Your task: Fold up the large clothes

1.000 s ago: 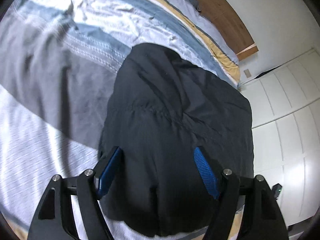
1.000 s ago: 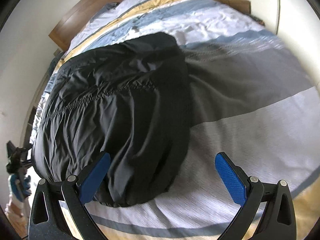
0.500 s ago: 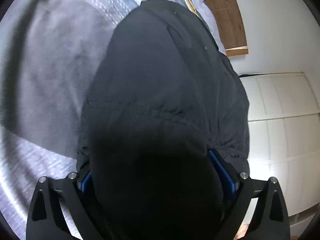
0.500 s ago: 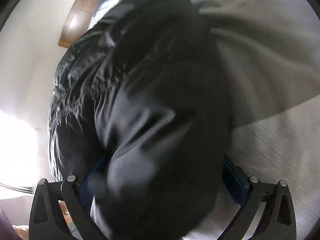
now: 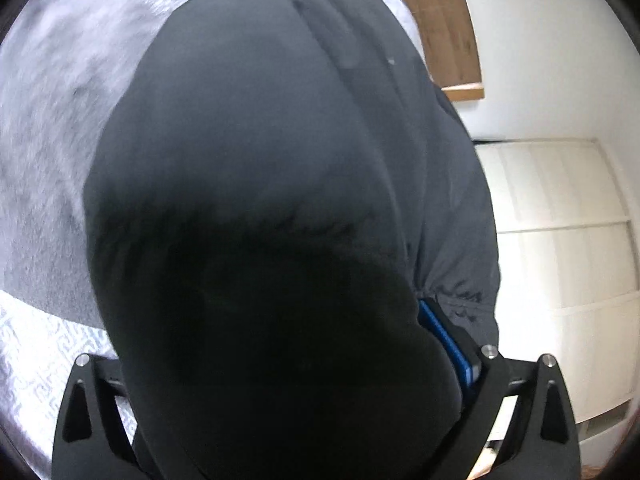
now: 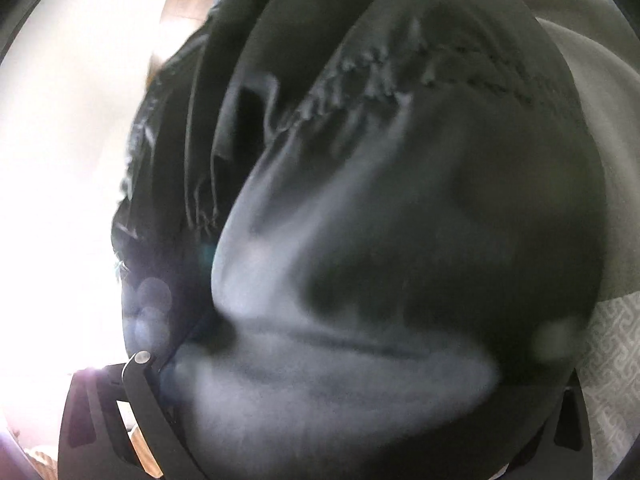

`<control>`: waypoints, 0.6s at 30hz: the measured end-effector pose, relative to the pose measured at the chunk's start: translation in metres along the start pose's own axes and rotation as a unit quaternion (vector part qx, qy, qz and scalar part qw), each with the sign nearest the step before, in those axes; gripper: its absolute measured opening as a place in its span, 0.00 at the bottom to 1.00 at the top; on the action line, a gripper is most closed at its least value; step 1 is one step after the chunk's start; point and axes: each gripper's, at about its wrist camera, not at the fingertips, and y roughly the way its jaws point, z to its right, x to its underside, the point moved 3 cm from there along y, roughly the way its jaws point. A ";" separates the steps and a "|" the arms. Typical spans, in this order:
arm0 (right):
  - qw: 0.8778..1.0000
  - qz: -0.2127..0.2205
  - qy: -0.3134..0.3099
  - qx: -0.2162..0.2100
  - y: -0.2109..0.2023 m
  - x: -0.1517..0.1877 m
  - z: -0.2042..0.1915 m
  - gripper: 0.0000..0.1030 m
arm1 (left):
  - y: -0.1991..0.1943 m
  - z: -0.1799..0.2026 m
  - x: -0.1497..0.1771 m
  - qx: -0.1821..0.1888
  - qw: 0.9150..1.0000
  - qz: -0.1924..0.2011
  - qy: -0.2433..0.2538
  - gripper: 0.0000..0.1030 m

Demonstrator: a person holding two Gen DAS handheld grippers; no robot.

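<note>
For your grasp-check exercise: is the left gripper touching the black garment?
Touching. In the left wrist view the black garment bulges between the left gripper, against its blue pad.

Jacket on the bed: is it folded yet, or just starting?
Just starting, it seems. Done: the black jacket lies on the bed. In hand: the left gripper, jaws just opened wide, and the right gripper both have its near edge bulging between their fingers, apparently not clamped. Left: grip, lift and fold it over.

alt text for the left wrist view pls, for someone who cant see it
A dark garment fills most of the view, bulging between the left gripper's wide-set jaws, only one blue pad showing. It lies on a grey and white patterned bedspread, white wardrobe doors beyond.
</note>
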 end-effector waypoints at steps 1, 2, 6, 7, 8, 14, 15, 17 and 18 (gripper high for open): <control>1.000 0.000 0.002 0.010 0.003 0.002 -0.003 1.00 | 0.002 0.008 0.002 -0.010 1.000 -0.001 0.014 0.91; 1.000 -0.004 -0.001 0.023 0.006 0.003 -0.008 1.00 | 0.004 0.017 0.003 -0.014 1.000 0.000 0.025 0.83; 0.999 0.010 -0.017 0.026 0.002 0.005 -0.030 0.56 | 0.003 0.047 0.010 -0.008 0.998 0.011 0.056 0.42; 0.999 0.018 -0.031 0.027 -0.002 0.005 -0.041 0.49 | 0.002 0.056 0.012 -0.013 0.998 0.016 0.067 0.34; 0.998 0.023 -0.048 0.032 -0.004 0.006 -0.052 0.40 | 0.001 0.063 0.011 -0.017 0.997 0.018 0.074 0.31; 0.989 0.062 -0.132 0.034 -0.025 0.010 -0.120 0.25 | -0.007 0.122 0.019 -0.002 0.990 0.035 0.139 0.19; 0.986 0.071 -0.145 0.032 -0.030 0.011 -0.134 0.24 | -0.011 0.135 0.019 -0.001 0.987 0.041 0.153 0.18; 0.982 0.086 -0.168 0.021 -0.042 0.015 -0.159 0.24 | -0.020 0.157 0.021 0.006 0.984 0.048 0.173 0.18; 0.979 0.093 -0.179 0.018 -0.049 0.017 -0.172 0.23 | -0.025 0.171 0.023 0.013 0.982 0.053 0.183 0.18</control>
